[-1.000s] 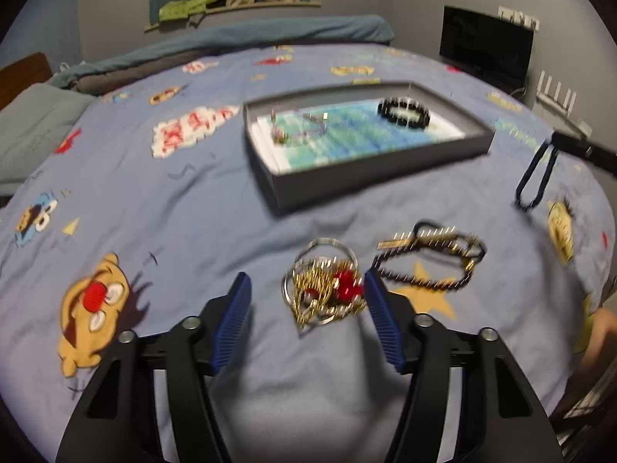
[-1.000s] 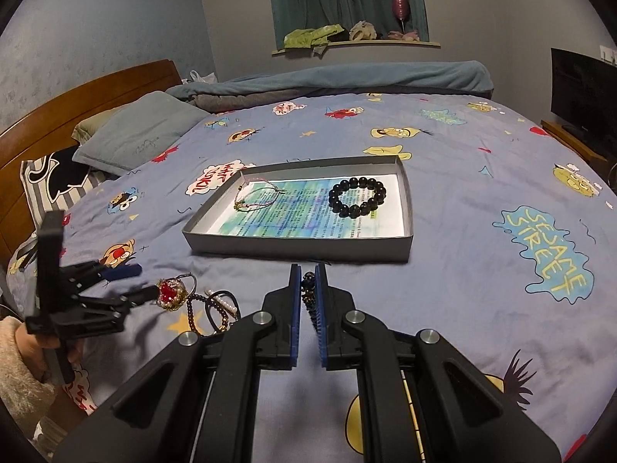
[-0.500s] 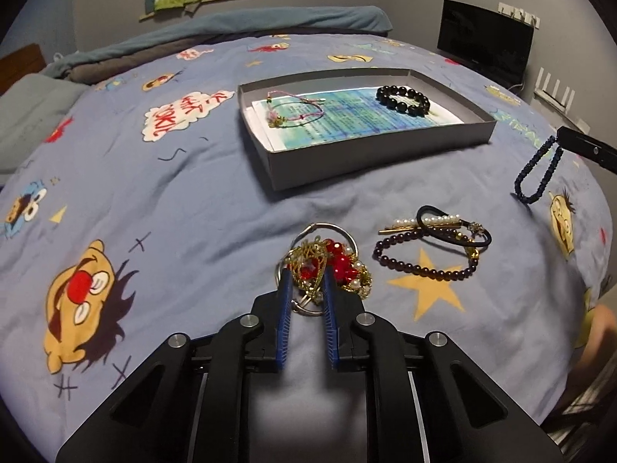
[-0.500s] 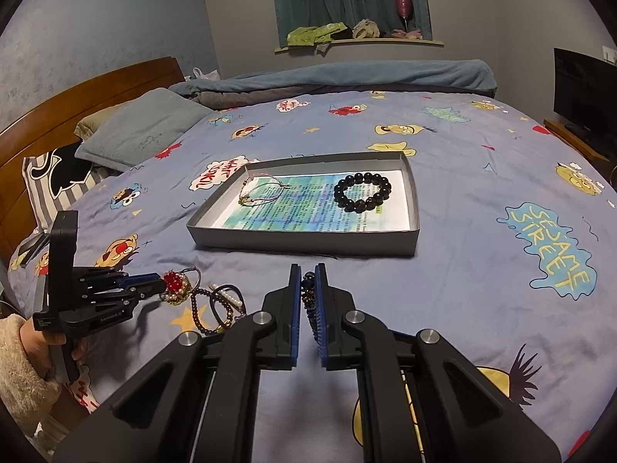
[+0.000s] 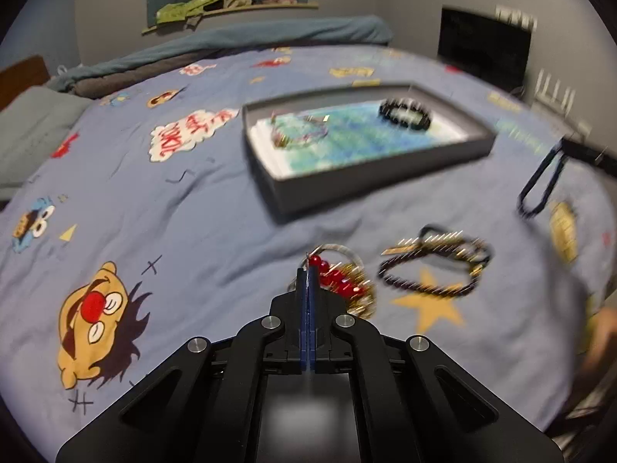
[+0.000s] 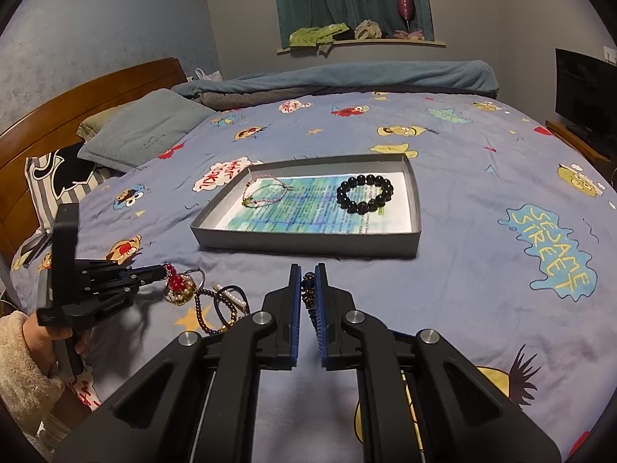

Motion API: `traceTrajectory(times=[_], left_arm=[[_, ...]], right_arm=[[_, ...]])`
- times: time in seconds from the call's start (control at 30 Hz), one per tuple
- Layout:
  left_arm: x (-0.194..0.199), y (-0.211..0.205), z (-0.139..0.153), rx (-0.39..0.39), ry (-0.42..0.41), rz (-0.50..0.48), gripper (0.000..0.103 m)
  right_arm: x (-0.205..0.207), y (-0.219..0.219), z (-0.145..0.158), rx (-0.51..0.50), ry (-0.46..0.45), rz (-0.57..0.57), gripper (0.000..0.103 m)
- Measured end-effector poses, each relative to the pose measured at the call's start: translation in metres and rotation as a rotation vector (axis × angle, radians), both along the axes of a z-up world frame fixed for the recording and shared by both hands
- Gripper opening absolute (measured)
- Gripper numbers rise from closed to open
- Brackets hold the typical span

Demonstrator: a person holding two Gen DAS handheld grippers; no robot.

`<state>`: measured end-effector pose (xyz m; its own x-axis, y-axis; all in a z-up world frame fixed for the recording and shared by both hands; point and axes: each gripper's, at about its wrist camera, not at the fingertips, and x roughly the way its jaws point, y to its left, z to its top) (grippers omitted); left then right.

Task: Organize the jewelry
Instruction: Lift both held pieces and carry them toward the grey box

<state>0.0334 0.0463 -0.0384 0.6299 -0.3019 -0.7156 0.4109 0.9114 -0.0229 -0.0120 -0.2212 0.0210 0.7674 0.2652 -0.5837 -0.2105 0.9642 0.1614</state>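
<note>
Blue cartoon bedspread point(image 6: 482, 239) bears tangled gold-and-red beaded jewelry point(image 6: 179, 287).

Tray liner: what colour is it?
Blue-green wash over white printed paper; clearest in the right wrist view.

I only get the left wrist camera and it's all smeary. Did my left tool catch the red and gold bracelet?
Observer: Yes. From the right wrist camera, the left tool is shut on the red-bead, gold-chain bracelet, whose gold part lies on the blue cartoon bedsheet.
Operator: Who's holding that tool?
Observer: A hand in a fluffy cream sleeve grips its handle.
Operator: Is the right tool's stringy thing really pinched?
Observer: Yes. The right tool is shut on the dark bead strand, on the near side of the grey cardboard tray.
</note>
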Motion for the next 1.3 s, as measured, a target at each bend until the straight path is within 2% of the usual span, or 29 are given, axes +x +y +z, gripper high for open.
traceTrajectory(times=[0.33,0.63,0.8,0.87,0.9,0.93,0.97,1.0,1.03,1.13,1.2,1.3], left_arm=[[-0.019,-0.001,0.077,-0.061,-0.144,-0.038,0.001],[-0.021,-0.003,0.123,-0.08,-0.236,-0.05,0.001],[-0.015,-0.007,0.131,-0.067,-0.253,-0.052,0.002],[-0.013,-0.004,0.129,-0.126,-0.203,-0.083,0.001],[-0.013,-0.004,0.127,-0.113,-0.201,-0.077,0.001],[-0.014,-0.006,0.124,-0.051,-0.218,-0.057,0.002],[-0.012,-0.004,0.12,-0.061,-0.205,-0.067,0.002],[-0.01,0.0,0.117,-0.113,-0.17,-0.081,0.002],[-0.007,0.004,0.113,-0.131,-0.15,-0.064,0.002],[-0.007,0.008,0.107,-0.122,-0.147,-0.058,0.002],[-0.007,0.012,0.106,-0.166,-0.13,-0.073,0.002],[-0.01,0.01,0.107,-0.122,-0.151,-0.062,0.002]], right_arm=[[0.006,-0.005,0.035,0.019,-0.068,0.013,0.007],[0.019,-0.014,0.061,0.047,-0.116,0.001,0.007],[0.026,-0.02,0.071,0.053,-0.135,-0.013,0.007],[0.026,-0.021,0.073,0.05,-0.142,-0.016,0.007],[0.026,-0.021,0.073,0.049,-0.145,-0.015,0.007],[0.026,-0.021,0.072,0.046,-0.145,-0.016,0.007],[0.027,-0.021,0.07,0.042,-0.143,-0.019,0.007],[0.028,-0.021,0.068,0.044,-0.138,-0.02,0.007],[0.028,-0.02,0.066,0.047,-0.133,-0.02,0.007],[0.031,-0.019,0.06,0.051,-0.119,-0.02,0.007],[0.032,-0.018,0.058,0.047,-0.113,-0.017,0.007],[0.037,-0.016,0.053,0.044,-0.089,-0.01,0.007]])
